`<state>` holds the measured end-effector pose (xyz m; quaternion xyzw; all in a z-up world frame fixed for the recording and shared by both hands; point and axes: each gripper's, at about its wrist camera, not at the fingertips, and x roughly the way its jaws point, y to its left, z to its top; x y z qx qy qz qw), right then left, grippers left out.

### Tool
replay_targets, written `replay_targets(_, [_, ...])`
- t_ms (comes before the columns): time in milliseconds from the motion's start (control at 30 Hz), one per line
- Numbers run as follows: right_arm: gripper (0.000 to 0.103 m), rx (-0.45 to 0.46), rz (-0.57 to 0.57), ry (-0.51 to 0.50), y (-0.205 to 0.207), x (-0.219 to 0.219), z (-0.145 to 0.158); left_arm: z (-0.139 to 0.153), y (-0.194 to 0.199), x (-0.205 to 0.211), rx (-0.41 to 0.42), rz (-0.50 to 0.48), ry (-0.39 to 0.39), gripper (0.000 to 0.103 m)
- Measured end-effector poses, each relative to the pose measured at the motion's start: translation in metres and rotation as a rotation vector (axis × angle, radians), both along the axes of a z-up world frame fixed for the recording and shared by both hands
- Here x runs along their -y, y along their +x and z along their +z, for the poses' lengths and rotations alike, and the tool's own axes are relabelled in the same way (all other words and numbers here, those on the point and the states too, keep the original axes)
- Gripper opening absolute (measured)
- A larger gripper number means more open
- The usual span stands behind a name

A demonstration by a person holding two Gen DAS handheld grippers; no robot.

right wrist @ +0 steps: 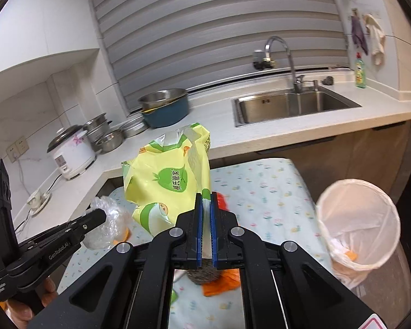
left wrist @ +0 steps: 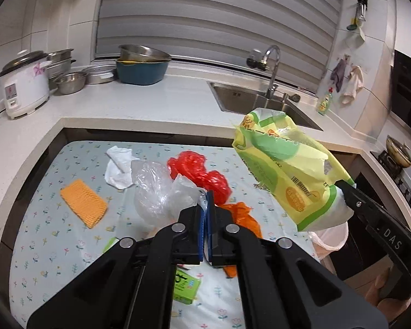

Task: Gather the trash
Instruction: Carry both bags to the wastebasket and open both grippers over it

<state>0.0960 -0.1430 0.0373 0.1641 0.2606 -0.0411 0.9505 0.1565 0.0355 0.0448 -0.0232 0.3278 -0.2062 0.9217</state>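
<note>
My left gripper [left wrist: 207, 194] is shut on a clear plastic bag [left wrist: 156, 192] and holds it over the flowered table cover [left wrist: 54, 233]; it shows in the right wrist view [right wrist: 102, 215] with the bag [right wrist: 109, 224]. My right gripper [right wrist: 206, 196] is shut on a yellow-green plastic package [right wrist: 164, 181], held up in the air; in the left wrist view the package [left wrist: 287, 170] hangs from that gripper [left wrist: 342, 185]. On the cover lie a red bag [left wrist: 200, 172], white tissue [left wrist: 117, 167], an orange sponge [left wrist: 83, 203], an orange wrapper [left wrist: 242, 213] and a green box [left wrist: 186, 288].
A trash bin lined with a white bag [right wrist: 359, 224] stands right of the table. Behind is an L-shaped counter [left wrist: 150, 101] with a sink [right wrist: 287, 104], tap [right wrist: 282, 54], blue basin [left wrist: 142, 68], steel pots [left wrist: 68, 79] and a rice cooker [left wrist: 24, 85].
</note>
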Motion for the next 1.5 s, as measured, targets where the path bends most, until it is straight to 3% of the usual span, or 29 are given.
replay_targets(567, [0.005, -0.058, -0.229, 0.041, -0.078, 0.117, -0.036, -0.007, -0.052, 0.152, -0.019, -0.287, 0.028, 0.001])
replay_targets(1000, [0.005, -0.087, -0.396, 0.07, -0.109, 0.187, -0.063, -0.04, -0.041, 0.228, -0.112, -0.524, -0.001, 0.001])
replay_targets(1333, [0.005, -0.124, -0.447, 0.078, -0.105, 0.211, -0.083, -0.068, -0.022, 0.269, -0.165, -0.6, 0.014, 0.001])
replay_targets(1400, [0.005, -0.129, -0.45, 0.081, -0.103, 0.213, -0.086, -0.073, -0.019, 0.274, -0.183, -0.606, 0.012, 0.003])
replay_targets(1500, [0.005, -0.137, -0.451, 0.083, -0.1, 0.214, -0.09, -0.076, -0.015, 0.277, -0.189, -0.593, 0.017, 0.022])
